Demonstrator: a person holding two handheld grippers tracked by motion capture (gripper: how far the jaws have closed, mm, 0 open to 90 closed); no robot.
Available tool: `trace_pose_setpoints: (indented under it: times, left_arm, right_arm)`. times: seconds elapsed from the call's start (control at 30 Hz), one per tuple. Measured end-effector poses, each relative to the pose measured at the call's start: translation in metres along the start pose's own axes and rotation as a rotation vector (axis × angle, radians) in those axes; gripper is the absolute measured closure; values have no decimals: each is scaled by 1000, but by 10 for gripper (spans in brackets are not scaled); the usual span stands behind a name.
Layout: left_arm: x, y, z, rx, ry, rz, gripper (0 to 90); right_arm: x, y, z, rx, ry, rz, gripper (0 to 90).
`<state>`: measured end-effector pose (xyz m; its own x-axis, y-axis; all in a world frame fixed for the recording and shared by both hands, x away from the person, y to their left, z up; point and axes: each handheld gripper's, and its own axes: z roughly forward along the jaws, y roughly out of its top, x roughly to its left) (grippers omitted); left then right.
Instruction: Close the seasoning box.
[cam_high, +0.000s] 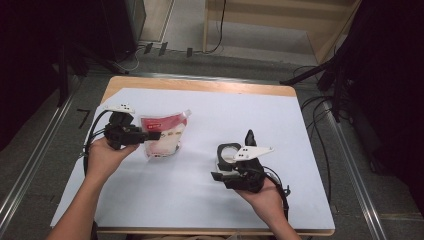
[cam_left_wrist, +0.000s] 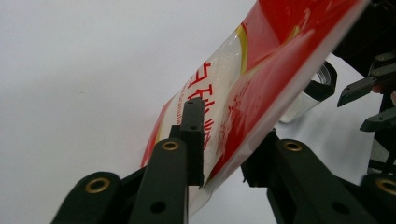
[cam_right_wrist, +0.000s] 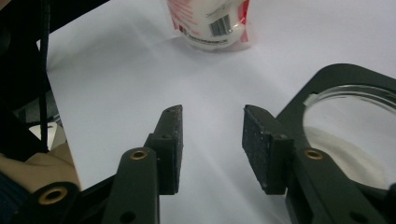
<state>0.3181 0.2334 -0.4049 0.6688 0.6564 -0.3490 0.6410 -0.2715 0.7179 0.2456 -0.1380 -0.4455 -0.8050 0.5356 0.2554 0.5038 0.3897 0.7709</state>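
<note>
A red and white pouch (cam_high: 162, 135) is seen on the left half of the white-covered bench (cam_high: 210, 210), its printed face up in the high view. The left gripper (cam_high: 150, 135) is held at the pouch's near-left edge. In the left gripper view the pouch (cam_left_wrist: 261, 79) is raised at a slant between the two black fingers (cam_left_wrist: 192, 135); whether the pads press on it or merely flank it cannot be told, since the far pad is hidden behind the film.

The right gripper (cam_high: 235, 160) is held well apart from the pouch, on the right half of the bench, beside a black-rimmed clear container (cam_high: 227, 151). In the right gripper view its fingers (cam_right_wrist: 170, 144) are parted with nothing between them but the bare white sheet, and the container (cam_right_wrist: 345, 126) is seen just beside the right-hand finger. The pouch's barcode end (cam_right_wrist: 212, 23) is seen farther off, at the top of that view.
</note>
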Motion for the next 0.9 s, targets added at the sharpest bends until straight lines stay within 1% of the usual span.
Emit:
trace_pose_setpoints:
  times: [0.03,0.07,0.13,0.23,0.27,0.3,0.37,0.43,0.5,0.53,0.63,0.7,0.73,0.8,0.83,0.87,0.9]
  left_arm:
    - [0,-1,-1,-5,-7,-10,712]
    - [1,-1,-3,-6,4,-3,706]
    - [1,-2,-4,-10,4,-1,699]
    - [0,-3,-7,0,12,1,676]
    - [-1,-4,-8,11,27,9,671]
    - [-2,-5,-9,25,33,13,666]
    - [-3,-7,-11,30,27,12,642]
    - [-3,-9,-14,33,34,9,626]
    - [-2,-11,-15,33,32,3,612]
    - [-2,-12,-17,37,40,6,604]
    - [-2,-14,-19,49,52,8,577]
    - [-1,-16,-22,42,46,0,561]
    - [0,-17,-24,41,49,5,556]
    - [2,-19,-26,20,42,-11,547]
    - [2,-19,-27,22,49,-14,540]
    - [4,-19,-28,20,46,-10,537]
    - [4,-19,-29,19,44,-18,537]
  right_arm:
    - [-1,0,-2,-2,-3,2,610]
    - [-3,0,-3,-5,0,10,625]
    - [-5,0,-7,-4,3,27,649]
    - [-8,0,-12,1,0,32,703]
    - [-9,0,-13,2,1,31,722]
    - [-10,-1,-15,7,-4,31,742]
    - [-13,-2,-19,16,-9,30,788]
    - [-16,-4,-22,12,-11,16,834]
    - [-21,-4,-25,16,-10,30,874]
    - [-22,-4,-27,16,-5,33,900]
    - [-25,-4,-32,24,1,34,900]
    - [-27,-4,-36,25,-1,26,900]
    - [-28,-5,-39,27,-4,27,900]
    - [-31,-7,-44,25,-8,37,900]
    - [-34,-8,-46,25,-7,41,900]
    - [-35,-9,-48,27,-9,46,900]
    - [-37,-10,-49,30,-11,51,900]
